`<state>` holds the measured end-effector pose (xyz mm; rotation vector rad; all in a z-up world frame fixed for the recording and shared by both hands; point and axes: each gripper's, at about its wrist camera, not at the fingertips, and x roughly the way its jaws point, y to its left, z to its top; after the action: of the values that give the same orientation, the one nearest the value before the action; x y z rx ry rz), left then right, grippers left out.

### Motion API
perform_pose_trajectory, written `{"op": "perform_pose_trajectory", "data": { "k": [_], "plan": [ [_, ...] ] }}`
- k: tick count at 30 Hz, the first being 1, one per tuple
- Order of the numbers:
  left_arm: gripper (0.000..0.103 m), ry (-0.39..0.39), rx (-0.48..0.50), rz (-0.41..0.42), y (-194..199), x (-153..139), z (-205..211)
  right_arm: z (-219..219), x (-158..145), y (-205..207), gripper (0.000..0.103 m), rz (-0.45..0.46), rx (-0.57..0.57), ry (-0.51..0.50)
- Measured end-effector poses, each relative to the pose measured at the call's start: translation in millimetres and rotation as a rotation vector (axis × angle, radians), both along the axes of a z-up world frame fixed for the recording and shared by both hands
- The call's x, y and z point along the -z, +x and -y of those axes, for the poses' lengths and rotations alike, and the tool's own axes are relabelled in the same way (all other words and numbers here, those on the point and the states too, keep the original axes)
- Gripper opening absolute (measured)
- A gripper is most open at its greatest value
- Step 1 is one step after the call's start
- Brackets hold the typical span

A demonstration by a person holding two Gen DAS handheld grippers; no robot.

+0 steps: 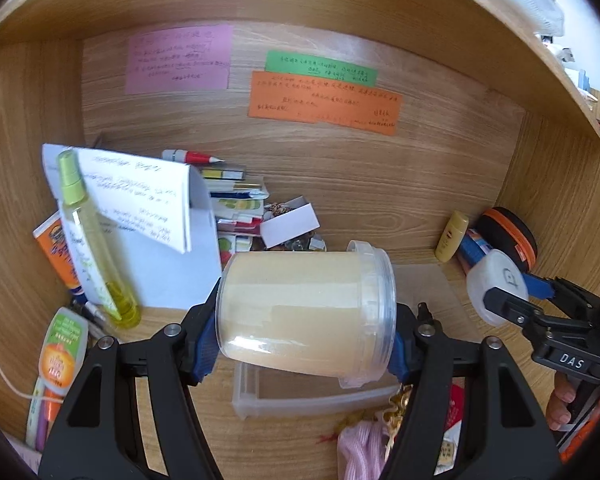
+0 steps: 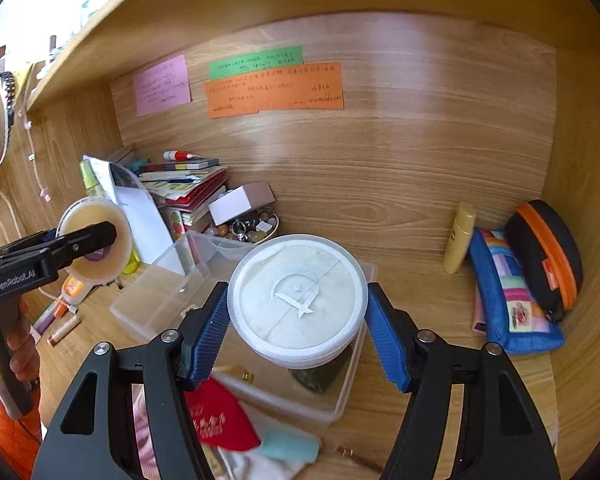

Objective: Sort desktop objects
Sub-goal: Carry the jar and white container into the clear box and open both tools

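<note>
Jaws of the left gripper [image 1: 304,340] clamped on a sideways clear jar [image 1: 306,312]; right gripper [image 2: 298,334] pinching its white lid [image 2: 298,298]. Below: clear plastic box [image 2: 156,300], red pouch [image 2: 220,416] on worktop [image 2: 440,400]. Beside: yellow bottle [image 2: 460,238], paper stack [image 2: 188,184].

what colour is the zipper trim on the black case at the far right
Orange. The black case with its orange trim shows best in the right wrist view.

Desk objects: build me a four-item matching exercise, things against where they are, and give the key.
Things
1. clear jar
2. white lid
3. yellow bottle
4. orange note

Places
A. stuck on the back panel
B. between the right gripper's fingers
C. standing against the back panel beside the blue pouch
D. clamped sideways in the left gripper

Pairs: 1-D, 2-B, 3-C, 4-A
</note>
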<state>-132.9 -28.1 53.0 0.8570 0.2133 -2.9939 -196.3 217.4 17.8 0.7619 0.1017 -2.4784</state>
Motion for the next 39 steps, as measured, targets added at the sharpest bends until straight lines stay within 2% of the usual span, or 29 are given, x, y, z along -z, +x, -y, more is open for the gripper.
{"op": "perform_pose_trajectory", "data": {
  "k": [4, 12, 16, 25, 33, 36, 39],
  "plan": [
    [0.066, 0.003, 0.023, 0.039, -25, 7, -2, 10, 4, -19, 0.063, 0.030, -0.011, -0.001],
    [0.065, 0.020, 0.062, 0.184, -77, 42, -9, 34, 28, -54, 0.063, 0.115, -0.025, 0.038],
    [0.065, 0.011, 0.082, 0.237, -92, 58, -16, 43, 45, -61, 0.063, 0.159, -0.037, 0.063],
    [0.065, -0.012, 0.110, 0.318, -108, 86, -24, 61, 67, -61, 0.063, 0.166, -0.065, 0.148],
    [0.066, -0.096, 0.095, 0.331, -109, 92, -33, 70, 77, -60, 0.063, 0.166, -0.077, 0.204],
    [0.065, -0.171, 0.076, 0.349, -109, 97, -39, 74, 79, -58, 0.063, 0.162, -0.082, 0.237],
    [0.065, -0.182, 0.077, 0.356, -107, 97, -36, 76, 81, -57, 0.063, 0.168, -0.086, 0.242]
  ]
}}
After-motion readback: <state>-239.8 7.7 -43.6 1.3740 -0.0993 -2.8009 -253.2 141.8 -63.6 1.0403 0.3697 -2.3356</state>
